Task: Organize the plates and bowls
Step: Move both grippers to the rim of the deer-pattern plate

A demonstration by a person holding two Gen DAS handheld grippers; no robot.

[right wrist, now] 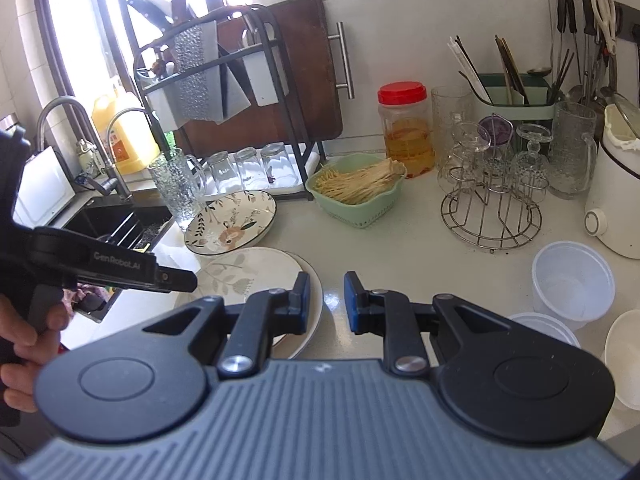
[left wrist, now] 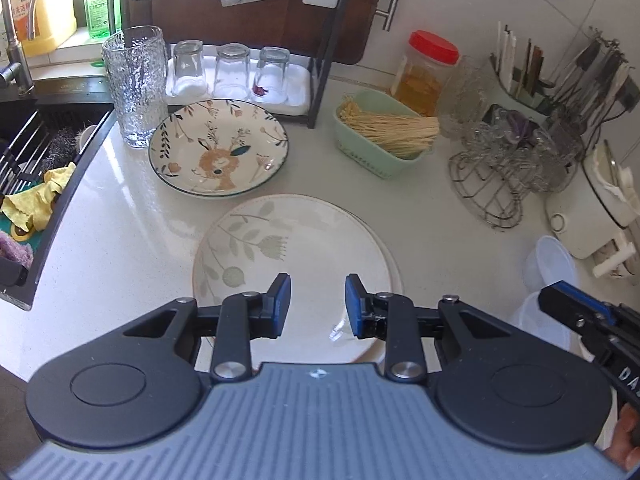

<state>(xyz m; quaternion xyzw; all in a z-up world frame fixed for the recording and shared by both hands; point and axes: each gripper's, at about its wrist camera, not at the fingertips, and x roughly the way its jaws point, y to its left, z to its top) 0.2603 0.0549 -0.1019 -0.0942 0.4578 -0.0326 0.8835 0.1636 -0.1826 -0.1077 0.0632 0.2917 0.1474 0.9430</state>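
A pale leaf-pattern plate lies on another plate on the white counter, right in front of my left gripper, which is open and empty just above its near rim. A deer-pattern plate lies behind it. In the right wrist view the stacked plates and the deer plate sit left of my right gripper, which is open and empty over bare counter. Clear plastic bowls and a white bowl stand to its right.
A sink with a rack and cloths is at the left. A tall glass, a tray of upturned glasses, a green noodle basket, a jar, a wire glass rack and a white appliance crowd the back.
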